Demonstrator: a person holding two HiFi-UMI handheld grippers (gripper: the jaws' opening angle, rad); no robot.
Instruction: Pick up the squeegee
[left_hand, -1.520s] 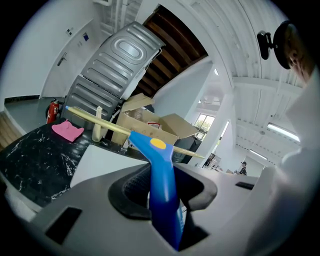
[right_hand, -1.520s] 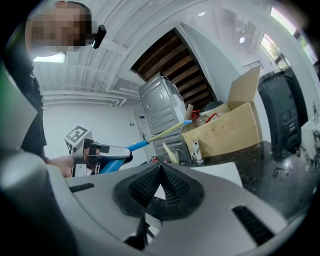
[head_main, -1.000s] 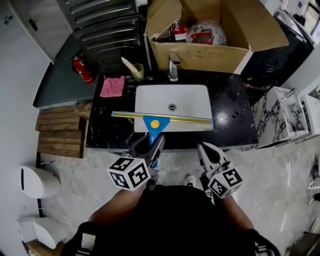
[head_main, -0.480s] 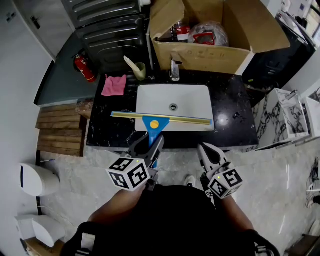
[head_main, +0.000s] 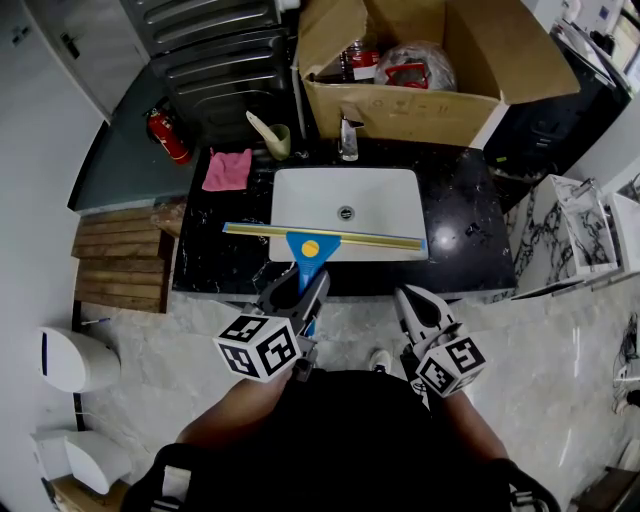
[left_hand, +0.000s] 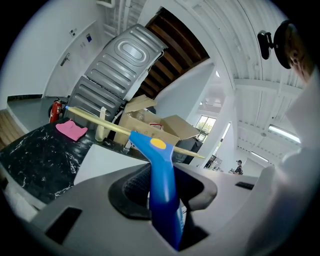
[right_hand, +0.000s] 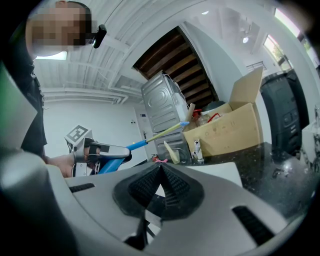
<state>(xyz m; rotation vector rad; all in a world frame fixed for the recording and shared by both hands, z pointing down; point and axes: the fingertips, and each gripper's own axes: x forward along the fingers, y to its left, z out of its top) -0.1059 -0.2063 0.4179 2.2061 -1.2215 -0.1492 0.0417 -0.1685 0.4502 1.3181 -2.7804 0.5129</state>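
Note:
The squeegee (head_main: 322, 237) has a blue handle with a yellow dot and a long yellow-green blade. My left gripper (head_main: 300, 292) is shut on its handle and holds it out over the front of the white sink (head_main: 400, 182). In the left gripper view the blue handle (left_hand: 161, 170) stands upright between the dark pads, with the blade crossing above the counter. My right gripper (head_main: 413, 306) hovers beside it to the right, in front of the counter edge. In the right gripper view its pads (right_hand: 172, 187) meet with nothing between them, and the squeegee (right_hand: 161, 133) shows at the left.
A black stone counter (head_main: 462, 232) surrounds the sink. Behind it are an open cardboard box (head_main: 420, 112), a tap (head_main: 346, 140), a cup with a brush (head_main: 275, 143) and a pink cloth (head_main: 226, 171). A fire extinguisher (head_main: 165, 137) and wooden boards (head_main: 115, 262) lie to the left.

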